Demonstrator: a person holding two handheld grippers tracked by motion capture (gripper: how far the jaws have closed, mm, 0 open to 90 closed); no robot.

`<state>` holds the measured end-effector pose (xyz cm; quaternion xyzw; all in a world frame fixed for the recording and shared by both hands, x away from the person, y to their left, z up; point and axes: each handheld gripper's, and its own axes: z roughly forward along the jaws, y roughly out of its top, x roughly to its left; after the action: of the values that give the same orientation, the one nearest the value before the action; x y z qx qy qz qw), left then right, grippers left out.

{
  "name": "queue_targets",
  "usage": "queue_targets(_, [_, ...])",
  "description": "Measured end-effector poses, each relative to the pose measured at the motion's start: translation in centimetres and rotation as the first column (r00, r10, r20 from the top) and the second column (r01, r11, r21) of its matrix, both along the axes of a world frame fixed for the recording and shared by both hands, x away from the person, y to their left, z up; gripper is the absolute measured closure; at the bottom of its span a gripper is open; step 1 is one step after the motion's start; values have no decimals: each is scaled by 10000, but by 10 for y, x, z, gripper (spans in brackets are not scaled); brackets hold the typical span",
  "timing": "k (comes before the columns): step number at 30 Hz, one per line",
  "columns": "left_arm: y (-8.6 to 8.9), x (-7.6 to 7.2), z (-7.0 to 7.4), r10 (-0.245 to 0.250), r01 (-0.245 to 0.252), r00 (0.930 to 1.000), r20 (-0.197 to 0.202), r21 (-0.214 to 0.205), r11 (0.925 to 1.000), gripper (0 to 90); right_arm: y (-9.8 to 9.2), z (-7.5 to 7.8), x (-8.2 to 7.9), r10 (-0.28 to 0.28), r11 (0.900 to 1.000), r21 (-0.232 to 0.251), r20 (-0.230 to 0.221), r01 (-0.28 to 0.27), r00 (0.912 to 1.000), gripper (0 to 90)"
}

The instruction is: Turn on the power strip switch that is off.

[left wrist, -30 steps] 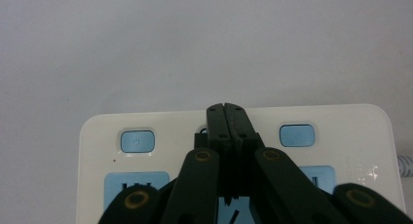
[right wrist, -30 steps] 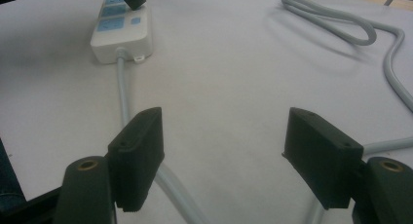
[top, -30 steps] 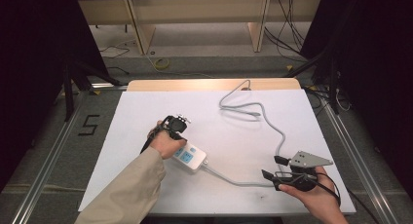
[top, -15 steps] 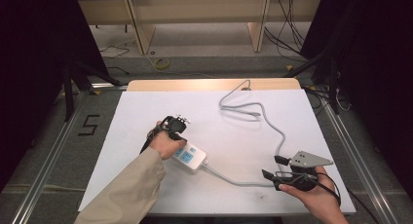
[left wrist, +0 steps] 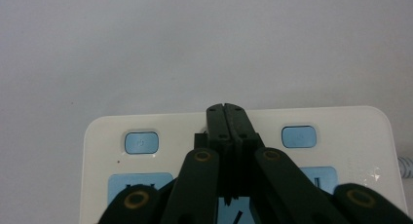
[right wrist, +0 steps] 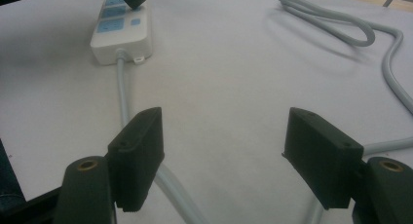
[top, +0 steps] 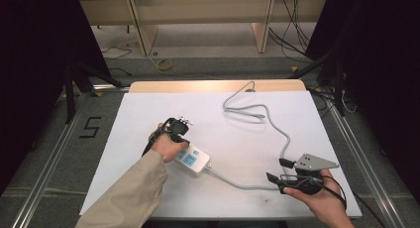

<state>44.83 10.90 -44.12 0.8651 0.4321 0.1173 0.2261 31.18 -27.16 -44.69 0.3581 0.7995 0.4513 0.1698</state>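
Power strip (top: pixel 192 159): white body, blue sockets and blue buttons, lying flat on the white counter (top: pixel 148 104), left of centre and toward the near edge. Its grey cord (top: pixel 277 134) leaves the right end, runs along the near edge toward the right corner, then snakes back in loops to the far edge.

Left claw (left wrist: pixel 228 118): jaws together, nothing between them, tips pressed down on or just above the strip's top face, midway between the two blue buttons (left wrist: pixel 141 142). Can't tell if they actually touch the plastic. Left hand (top: pixel 167 147) holds it right at the strip's left end.

Right claw (right wrist: pixel 224 160): jaws wide apart, straddling the cord near the near-right corner; cord passes beside the left jaw, not gripped. Right hand (top: pixel 317 198) sits at the near edge.

Risks, my read:
- Strip isn't pinned by anything. A push from the closed tips could skate it across the smooth sheet.
- Tips sit between the buttons, so a press here probably hits bare casing, not a switch.
- If the right claw closes and pulls the cord, the strip drags out from under the left claw.

Obstructions: only the cord loops across the right half of the counter. Rest of the sheet is open.
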Motion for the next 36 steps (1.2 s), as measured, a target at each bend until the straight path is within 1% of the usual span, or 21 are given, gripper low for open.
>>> queue_targets(9, [0, -1, 0, -3, 3, 9999, 101, -31, 10000, 898, 0, 0, 0, 19, 10000, -12, -4, -19, 10000, 308])
queue_targets(11, [0, -1, 2, -11, 13, 9997, 238, -69, 10000, 898, 0, 1, 0, 30, 10000, -16, -9, -30, 10000, 308])
queue_targets(14, [1, -2, 5, 71, -60, 9990, 449, -247, 9997, 897, -1, 1, 0, 32, 10000, -10, -4, -32, 10000, 308])
queue_targets(19, [4, -4, 9, 173, -147, 9976, 673, -393, 9991, 895, 0, 1, 0, 30, 10000, -9, -4, -30, 10000, 308])
queue_targets(21, [5, -4, 11, 262, -212, 9962, 832, -602, 9980, 893, 0, 1, 0, 36, 10000, -3, 6, -36, 10000, 308])
queue_targets(22, [6, -4, 12, 268, -215, 9960, 850, -635, 9978, 867, -1, 1, 0, 26, 10000, -2, 5, -26, 10000, 308])
queue_targets(23, [6, -5, 13, 323, -256, 9954, 901, -742, 9969, 863, -1, 1, -1, 18, 10000, -18, 3, -18, 10000, 308])
queue_targets(27, [8, -7, 15, 269, -189, 9943, 1036, -777, 9968, 838, -1, 1, 0, 38, 10000, -2, 4, -38, 10000, 308])
queue_targets(32, [9, -9, 18, 238, -128, 9929, 1165, -941, 9955, 796, -1, 1, 0, 23, 10000, -1, 4, -23, 10000, 308])
queue_targets(36, [11, -11, 21, 320, -174, 9905, 1338, -1088, 9939, 725, -1, 1, 0, 19, 10000, 1, 17, -19, 10000, 308])
